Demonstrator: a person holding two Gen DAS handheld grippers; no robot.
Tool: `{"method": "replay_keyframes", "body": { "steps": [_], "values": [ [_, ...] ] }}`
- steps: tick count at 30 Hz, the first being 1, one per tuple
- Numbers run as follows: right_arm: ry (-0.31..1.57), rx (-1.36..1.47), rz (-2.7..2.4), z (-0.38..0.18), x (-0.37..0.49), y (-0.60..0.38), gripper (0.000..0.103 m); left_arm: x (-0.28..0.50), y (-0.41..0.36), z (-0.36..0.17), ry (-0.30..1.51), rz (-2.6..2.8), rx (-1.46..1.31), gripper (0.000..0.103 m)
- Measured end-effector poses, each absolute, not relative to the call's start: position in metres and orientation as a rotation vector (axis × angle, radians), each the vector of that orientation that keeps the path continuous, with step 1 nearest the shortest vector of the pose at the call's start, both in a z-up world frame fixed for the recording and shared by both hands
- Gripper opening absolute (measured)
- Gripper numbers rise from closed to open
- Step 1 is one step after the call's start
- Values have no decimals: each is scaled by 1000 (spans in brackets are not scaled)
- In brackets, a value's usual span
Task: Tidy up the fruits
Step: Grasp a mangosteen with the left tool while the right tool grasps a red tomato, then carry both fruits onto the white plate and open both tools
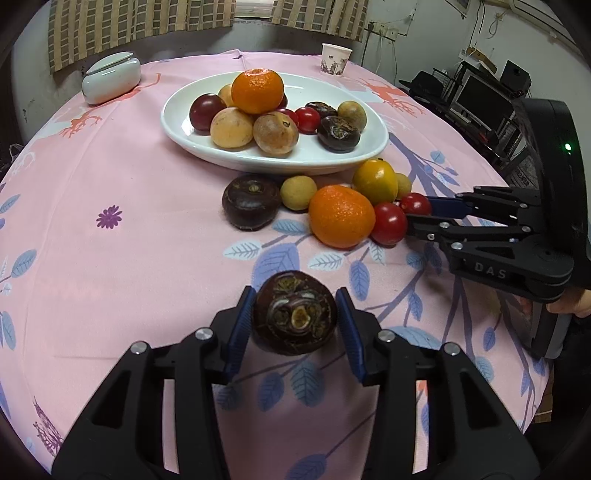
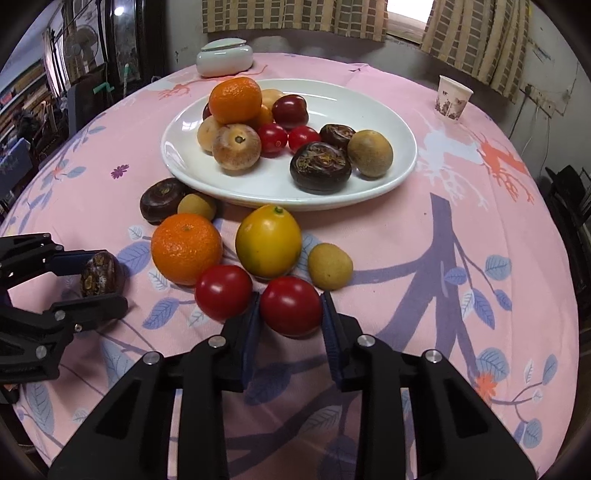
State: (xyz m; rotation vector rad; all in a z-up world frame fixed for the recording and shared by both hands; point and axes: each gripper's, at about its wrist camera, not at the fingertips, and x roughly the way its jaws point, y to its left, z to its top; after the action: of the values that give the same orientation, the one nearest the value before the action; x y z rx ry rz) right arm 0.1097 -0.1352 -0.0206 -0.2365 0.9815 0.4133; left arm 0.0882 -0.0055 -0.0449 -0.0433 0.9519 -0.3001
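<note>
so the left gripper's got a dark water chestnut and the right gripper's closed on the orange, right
Not quite. The right gripper is closed on a red cherry tomato, not the orange, which sits free on the tablecloth beside it, as the right wrist view shows. The left gripper does hold the dark water chestnut.

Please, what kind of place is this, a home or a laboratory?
Most likely a room in a home. A round table with a pink printed cloth holds a white plate of fruit, checked curtains hang behind it, and a desk with a monitor stands beside.
</note>
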Motion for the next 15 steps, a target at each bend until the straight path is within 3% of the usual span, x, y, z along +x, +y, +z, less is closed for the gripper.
{"method": "replay_keyframes", "body": {
  "steps": [15],
  "values": [
    [891, -146, 397, 15, 86, -175, 32, 85, -3, -9, 913, -283, -36, 44]
  ]
}}
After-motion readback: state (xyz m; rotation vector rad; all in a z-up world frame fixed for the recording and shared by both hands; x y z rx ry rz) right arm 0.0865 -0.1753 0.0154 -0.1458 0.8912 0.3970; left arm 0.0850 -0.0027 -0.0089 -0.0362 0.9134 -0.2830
